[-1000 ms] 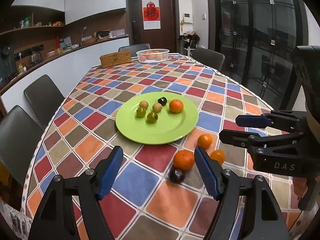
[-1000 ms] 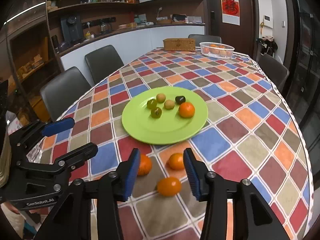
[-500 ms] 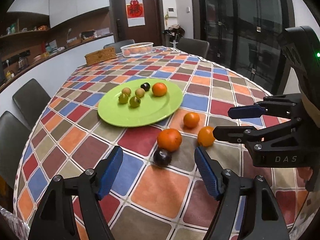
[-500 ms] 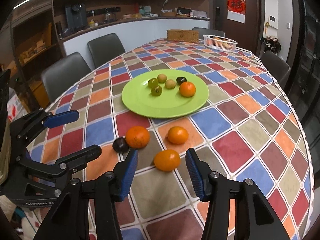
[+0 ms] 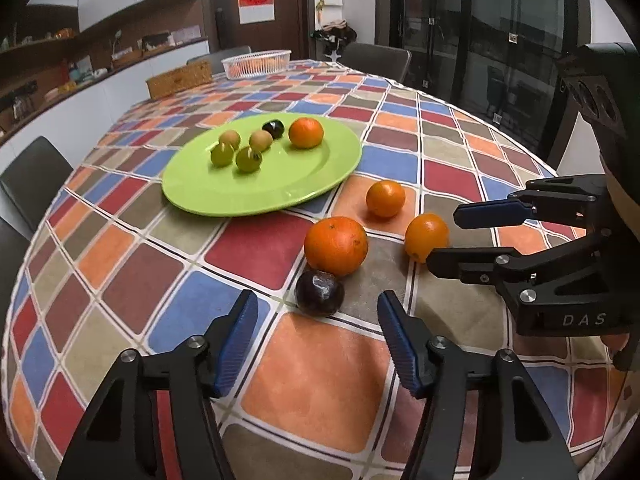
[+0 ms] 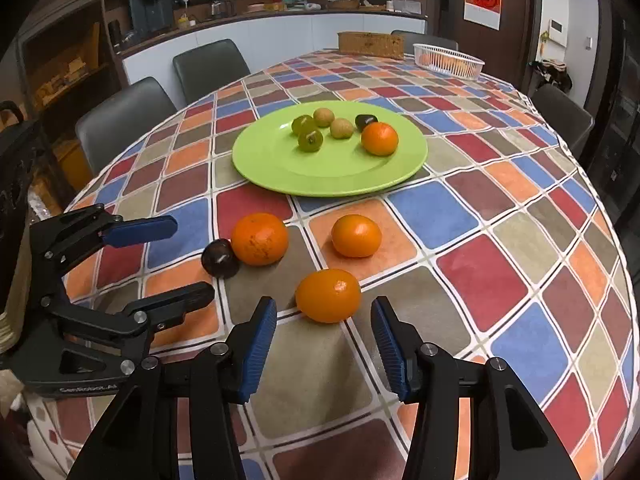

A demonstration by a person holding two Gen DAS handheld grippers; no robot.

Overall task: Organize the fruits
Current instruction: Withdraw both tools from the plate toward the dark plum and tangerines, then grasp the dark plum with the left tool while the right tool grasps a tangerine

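A green plate [image 5: 304, 184] [image 6: 280, 168] holds several small green and tan fruits, a dark plum and an orange [image 5: 306, 133]. On the cloth in front lie three oranges and a dark plum [image 5: 319, 293] [image 6: 218, 257]. My left gripper [image 5: 316, 336] is open, empty, just short of the plum and the big orange [image 5: 336, 246]. My right gripper [image 6: 323, 334] is open, empty, just short of the nearest orange [image 6: 328, 295] [image 5: 426, 238]. Each gripper shows in the other's view, the right [image 5: 444, 236] and the left [image 6: 188, 258].
The oval table carries a checkered cloth [image 5: 120, 264]. A white basket [image 5: 256, 63] and a wicker box [image 5: 179, 79] stand at its far end. Grey chairs [image 6: 124, 120] line the left side. The table edge is close below both grippers.
Both grippers have moved down and forward toward the loose fruit on the cloth, which now looks larger and nearer. Both stay open; no fruit has moved.
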